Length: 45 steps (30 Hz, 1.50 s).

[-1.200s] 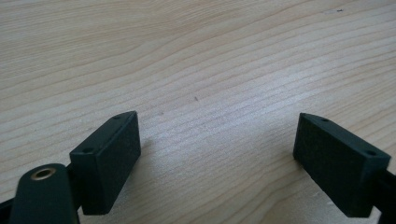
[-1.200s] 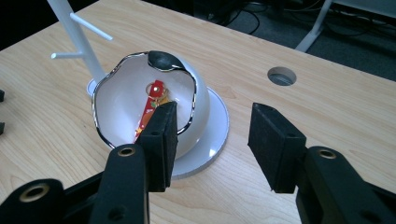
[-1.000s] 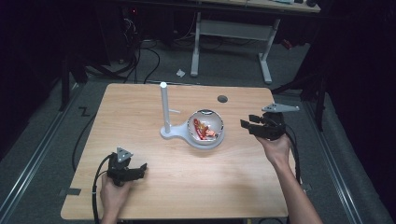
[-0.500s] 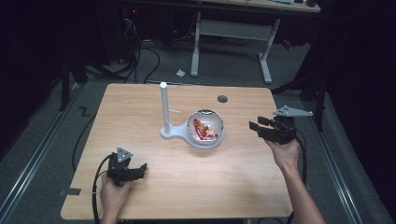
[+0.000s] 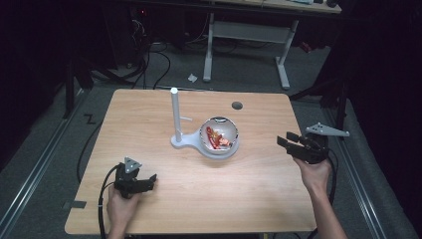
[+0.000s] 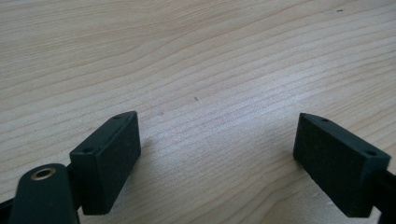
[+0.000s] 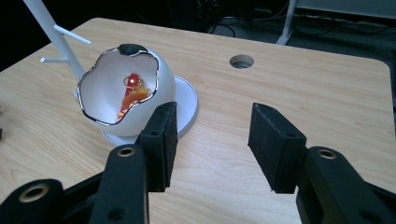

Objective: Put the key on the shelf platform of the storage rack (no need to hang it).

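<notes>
A white egg-shaped bowl [image 5: 219,135] [image 7: 122,91] with a silver rim stands on a white round base mid-table. Inside it lies a red and orange trinket [image 5: 217,140] [image 7: 132,91]. A white post with small pegs [image 5: 175,115] [image 7: 52,32] rises from the same base. My right gripper [image 5: 287,141] [image 7: 212,144] hovers at the table's right edge, pointing at the bowl, jaws open with nothing between them. Held low at the front left, my left gripper [image 5: 147,180] [image 6: 219,163] is open over bare wood.
The wooden table [image 5: 149,114] has a round cable hole [image 5: 237,105] [image 7: 242,61] near its far edge. Cables trail from both grippers. A white desk frame [image 5: 249,35] stands on the floor beyond the table.
My right gripper has drawn back from beside the bowl toward the table's right edge. The left gripper has stayed where it was.
</notes>
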Motion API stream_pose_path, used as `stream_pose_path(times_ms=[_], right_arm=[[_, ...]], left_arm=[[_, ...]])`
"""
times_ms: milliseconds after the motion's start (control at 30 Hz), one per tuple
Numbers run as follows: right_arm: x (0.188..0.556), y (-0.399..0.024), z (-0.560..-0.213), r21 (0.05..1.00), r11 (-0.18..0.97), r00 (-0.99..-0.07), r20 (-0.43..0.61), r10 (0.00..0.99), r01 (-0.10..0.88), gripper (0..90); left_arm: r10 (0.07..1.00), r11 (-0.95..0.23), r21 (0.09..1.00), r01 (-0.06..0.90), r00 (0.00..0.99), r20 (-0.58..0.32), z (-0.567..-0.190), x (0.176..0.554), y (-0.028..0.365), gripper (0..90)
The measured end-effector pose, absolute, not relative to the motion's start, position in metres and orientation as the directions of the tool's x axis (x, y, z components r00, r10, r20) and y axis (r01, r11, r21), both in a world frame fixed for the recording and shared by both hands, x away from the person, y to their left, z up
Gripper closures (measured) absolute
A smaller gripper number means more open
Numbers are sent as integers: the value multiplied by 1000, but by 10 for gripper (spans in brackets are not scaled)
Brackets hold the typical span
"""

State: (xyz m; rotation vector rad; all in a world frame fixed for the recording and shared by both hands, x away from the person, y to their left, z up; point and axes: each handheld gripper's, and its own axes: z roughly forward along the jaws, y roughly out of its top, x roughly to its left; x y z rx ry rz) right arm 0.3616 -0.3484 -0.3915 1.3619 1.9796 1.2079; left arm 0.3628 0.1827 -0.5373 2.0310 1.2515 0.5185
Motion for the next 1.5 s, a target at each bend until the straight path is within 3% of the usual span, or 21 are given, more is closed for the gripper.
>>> stream_pose_path(times_ms=[900,1500], right_arm=[[328,-349,-433,846,74,-407,175,897,527,521],[329,-335,-465,822,73,-419,209,884,564,519]], left_arm=[[889,-303,728,615,458,-17,-537,363,183,153],[889,-303,728,615,458,-17,-537,363,183,153]])
